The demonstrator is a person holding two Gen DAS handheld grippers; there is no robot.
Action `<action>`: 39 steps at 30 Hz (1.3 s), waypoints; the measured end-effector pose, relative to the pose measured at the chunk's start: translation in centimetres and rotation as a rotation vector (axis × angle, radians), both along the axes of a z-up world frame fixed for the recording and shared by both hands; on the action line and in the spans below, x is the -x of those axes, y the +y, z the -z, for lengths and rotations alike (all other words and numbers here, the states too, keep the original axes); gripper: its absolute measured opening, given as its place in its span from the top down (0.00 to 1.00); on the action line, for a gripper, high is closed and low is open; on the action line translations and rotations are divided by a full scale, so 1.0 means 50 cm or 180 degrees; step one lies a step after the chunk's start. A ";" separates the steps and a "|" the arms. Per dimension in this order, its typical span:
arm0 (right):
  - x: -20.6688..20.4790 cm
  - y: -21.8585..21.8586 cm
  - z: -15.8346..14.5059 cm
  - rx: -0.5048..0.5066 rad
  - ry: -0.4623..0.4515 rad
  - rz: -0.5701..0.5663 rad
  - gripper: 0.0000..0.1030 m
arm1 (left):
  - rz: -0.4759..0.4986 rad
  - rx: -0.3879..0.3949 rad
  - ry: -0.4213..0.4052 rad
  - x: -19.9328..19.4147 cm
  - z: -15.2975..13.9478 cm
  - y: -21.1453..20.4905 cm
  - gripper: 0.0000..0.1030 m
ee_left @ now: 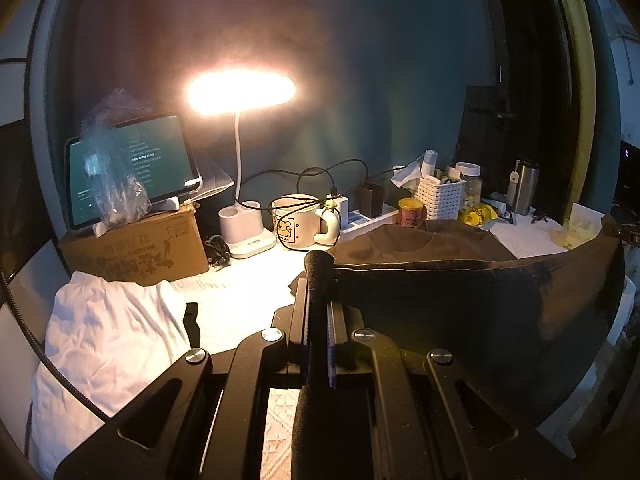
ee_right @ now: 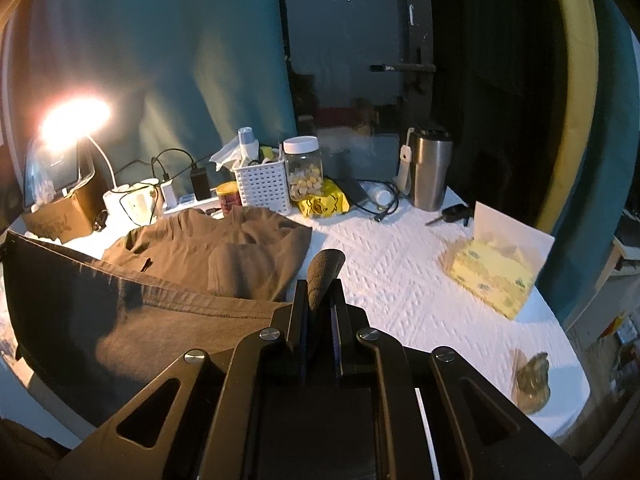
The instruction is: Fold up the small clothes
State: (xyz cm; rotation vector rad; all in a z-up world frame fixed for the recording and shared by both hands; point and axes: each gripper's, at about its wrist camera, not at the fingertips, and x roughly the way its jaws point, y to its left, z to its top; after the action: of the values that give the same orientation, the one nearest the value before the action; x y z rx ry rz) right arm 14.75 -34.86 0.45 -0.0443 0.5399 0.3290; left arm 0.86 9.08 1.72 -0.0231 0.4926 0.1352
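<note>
A brown t-shirt [ee_right: 224, 252] lies on the white table, its neck end toward the back. Its near hem is lifted and stretched between both grippers. My left gripper [ee_left: 318, 280] is shut on one corner of the hem; the taut cloth [ee_left: 460, 304] runs from it to the right. My right gripper [ee_right: 320, 284] is shut on the other corner; the cloth [ee_right: 140, 320] runs from it to the left. A crumpled white garment [ee_left: 108, 340] lies on the table at the left in the left wrist view.
A lit desk lamp [ee_left: 242, 92], a tablet on a cardboard box [ee_left: 136, 248], a mug [ee_left: 296, 224], a power strip, a white basket [ee_right: 262, 186], a jar [ee_right: 304, 168], a steel tumbler [ee_right: 430, 168] and a yellow tissue pack [ee_right: 492, 276] line the table's back and right.
</note>
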 end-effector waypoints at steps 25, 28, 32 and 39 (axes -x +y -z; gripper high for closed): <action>-0.256 0.076 -0.020 -0.0109 -0.0173 -0.0213 0.90 | -0.0085 -0.0228 -0.0141 -0.191 0.009 0.059 0.95; -0.297 0.088 -0.022 -0.0099 -0.0204 -0.0238 0.90 | -0.0097 -0.0252 -0.0155 -0.225 0.014 0.071 0.95; -0.349 0.111 -0.025 -0.0062 -0.0245 -0.0277 0.90 | -0.0133 -0.0301 -0.0164 -0.264 0.020 0.087 0.95; -0.431 0.151 -0.022 0.0054 -0.0293 -0.0348 0.90 | -0.0209 -0.0405 -0.0150 -0.324 0.029 0.119 0.95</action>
State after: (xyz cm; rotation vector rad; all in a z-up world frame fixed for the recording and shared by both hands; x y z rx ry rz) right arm 36.31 -27.30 1.54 -0.1050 0.4499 0.4271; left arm 17.07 15.03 0.29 0.0817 0.4356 0.2297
